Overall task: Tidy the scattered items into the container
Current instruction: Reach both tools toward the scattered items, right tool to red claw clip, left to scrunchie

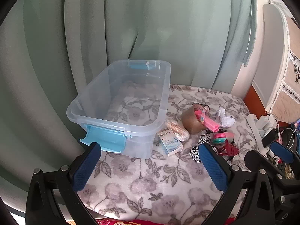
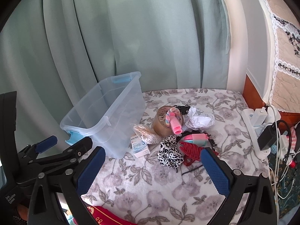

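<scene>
Covering the whole work surface is a floral blanket [image 2: 168,191], grey blossoms on white, with a pale green curtain [image 2: 112,37] hanging behind it. A clear plastic storage bin [image 1: 120,110] with blue latches sits empty at about ten o'clock on the blanket, its long side running toward the curtain. The left gripper [image 1: 148,161] hovers in front of the bin, its blue pads spread as wide as they go and holding nothing; the right gripper [image 2: 151,166] stands just as wide and just as empty, with the clutter beyond its fingertips. That clutter lies just right of the bin, from centre toward two o'clock: a roll of brown packing tape [image 2: 163,123] with a pink tube [image 2: 176,125] leaning across it, a crumpled paper [image 2: 198,121], a leopard-print scrunchie [image 2: 169,154], a red hair claw [image 2: 189,149], a bag of cotton swabs [image 2: 145,134] and a small medicine box [image 2: 139,146] touching the bin's wall. A white power strip [image 2: 256,129] lies at three o'clock.
</scene>
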